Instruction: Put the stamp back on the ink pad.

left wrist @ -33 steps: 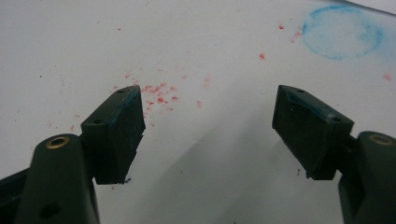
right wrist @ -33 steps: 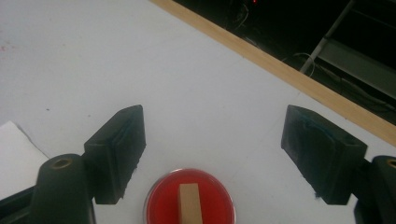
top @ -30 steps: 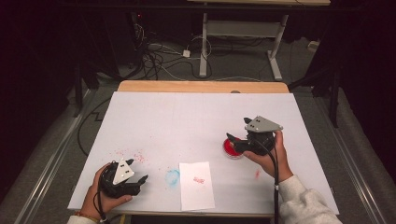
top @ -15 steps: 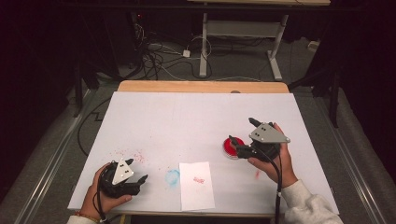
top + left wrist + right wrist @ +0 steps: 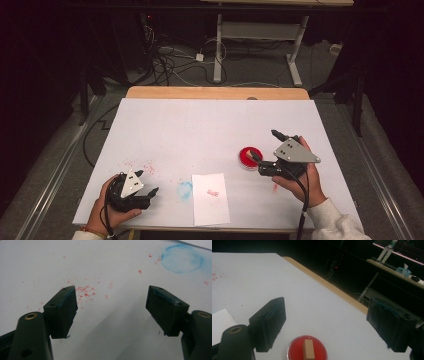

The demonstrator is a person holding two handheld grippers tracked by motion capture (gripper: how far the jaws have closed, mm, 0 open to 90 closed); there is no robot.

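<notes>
high view: right gripper (image 5: 264,150) sits just right of the red ink pad (image 5: 249,156), jaws spread wide, nothing between them. they've just been opening. right gripper view puts the wooden stamp (image 5: 308,349) standing upright in the middle of the pad, below and between my two jaws, not touched

left gripper (image 5: 148,183) rests near the front left corner of the table (image 5: 210,120), jaws wide apart and empty too; left gripper view has bare white surface with red specks (image 5: 85,291) and a blue ring stain (image 5: 182,258) farther off

handling, my read: stamp is a small stiff wood block, light, won't crush. tall and narrow so it can tip if i nudge it with one jaw first. i'd take it across the two flat long sides, above the pad rim, so the pads don't pick up ink. face is probably wet, keep it off the table. pad is a shallow round tin, light, could slide or lift with the stamp if the ink sticks

count: one stamp, one ink pad, one white paper sheet (image 5: 211,198) near the front edge with one small red mark (image 5: 213,192) on it, one blue ring stain just left of the sheet, two grippers
</notes>
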